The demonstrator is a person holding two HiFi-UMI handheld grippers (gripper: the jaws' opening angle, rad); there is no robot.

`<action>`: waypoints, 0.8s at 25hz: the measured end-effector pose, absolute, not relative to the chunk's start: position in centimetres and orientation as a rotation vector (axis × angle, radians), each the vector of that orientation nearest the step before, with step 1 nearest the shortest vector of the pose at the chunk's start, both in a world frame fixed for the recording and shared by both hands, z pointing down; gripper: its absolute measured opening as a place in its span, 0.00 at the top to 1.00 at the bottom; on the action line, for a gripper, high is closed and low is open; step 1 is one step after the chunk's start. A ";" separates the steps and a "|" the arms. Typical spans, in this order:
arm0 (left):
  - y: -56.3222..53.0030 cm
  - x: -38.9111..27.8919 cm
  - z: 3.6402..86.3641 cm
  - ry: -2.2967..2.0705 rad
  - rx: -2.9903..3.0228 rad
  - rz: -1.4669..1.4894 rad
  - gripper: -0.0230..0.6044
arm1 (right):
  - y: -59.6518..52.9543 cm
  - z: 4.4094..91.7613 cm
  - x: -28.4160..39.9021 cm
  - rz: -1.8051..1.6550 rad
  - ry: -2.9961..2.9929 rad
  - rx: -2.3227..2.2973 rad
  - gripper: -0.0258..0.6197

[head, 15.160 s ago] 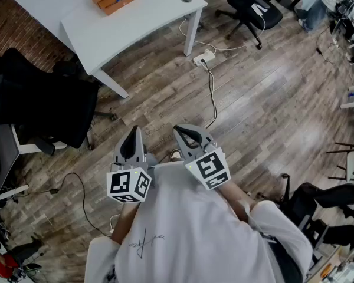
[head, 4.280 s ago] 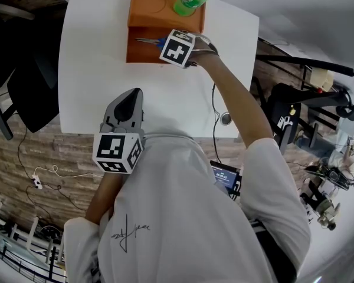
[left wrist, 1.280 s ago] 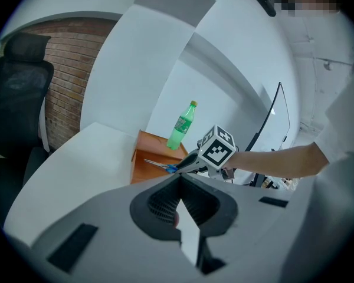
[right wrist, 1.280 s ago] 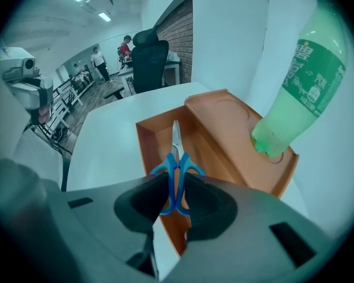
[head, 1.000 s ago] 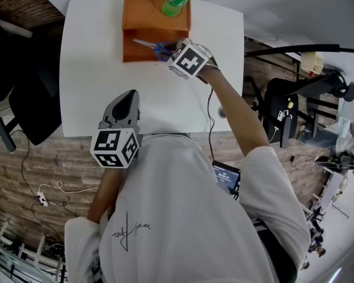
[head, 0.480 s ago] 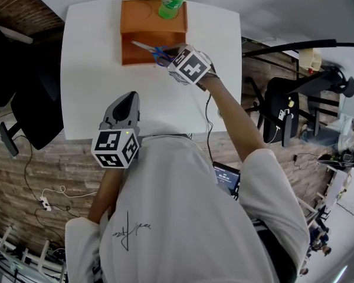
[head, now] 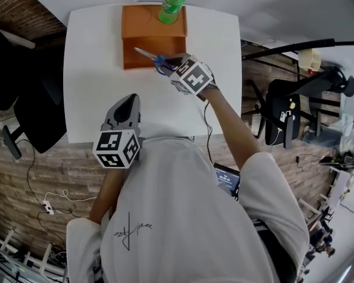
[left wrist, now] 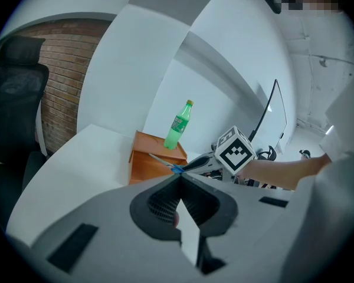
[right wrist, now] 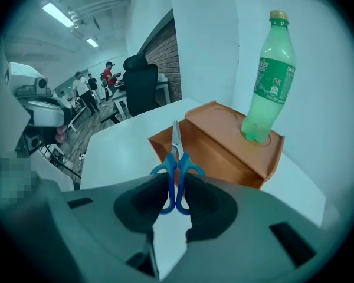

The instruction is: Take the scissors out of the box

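The blue-handled scissors (head: 155, 59) hang in my right gripper (head: 170, 61), which is shut on their handles, blades pointing left over the front edge of the orange box (head: 146, 42). In the right gripper view the scissors (right wrist: 176, 158) stand upright between the jaws, with the box (right wrist: 224, 153) just behind. A green bottle (head: 171, 3) stands on the box's lid. My left gripper (head: 130, 101) is shut and empty above the near edge of the white table (head: 94, 75). In the left gripper view the scissors (left wrist: 165, 162) show just above the shut jaws.
A black office chair (head: 23, 99) stands left of the table. More dark chairs (head: 283, 105) and a laptop (head: 226, 179) are at the right. Several people (right wrist: 85, 90) stand far off in the right gripper view.
My right gripper has drawn the scissors toward me and upward, out of the box's open compartment, rolling a little. The left gripper has stayed put.
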State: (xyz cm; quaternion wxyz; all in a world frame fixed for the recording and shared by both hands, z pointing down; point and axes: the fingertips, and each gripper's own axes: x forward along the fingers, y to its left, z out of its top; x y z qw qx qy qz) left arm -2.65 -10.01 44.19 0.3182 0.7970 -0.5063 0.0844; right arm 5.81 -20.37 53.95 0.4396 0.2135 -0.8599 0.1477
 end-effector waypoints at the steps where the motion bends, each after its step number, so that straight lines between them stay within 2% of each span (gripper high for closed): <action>1: -10.0 -2.6 44.2 -1.332 2.098 0.222 0.95 | -20.2 53.9 5.9 0.371 -2.140 0.537 0.81; 20: -11.4 -1.6 43.2 -1.287 2.150 0.205 0.95 | -18.1 51.5 7.0 0.467 -2.225 0.676 0.81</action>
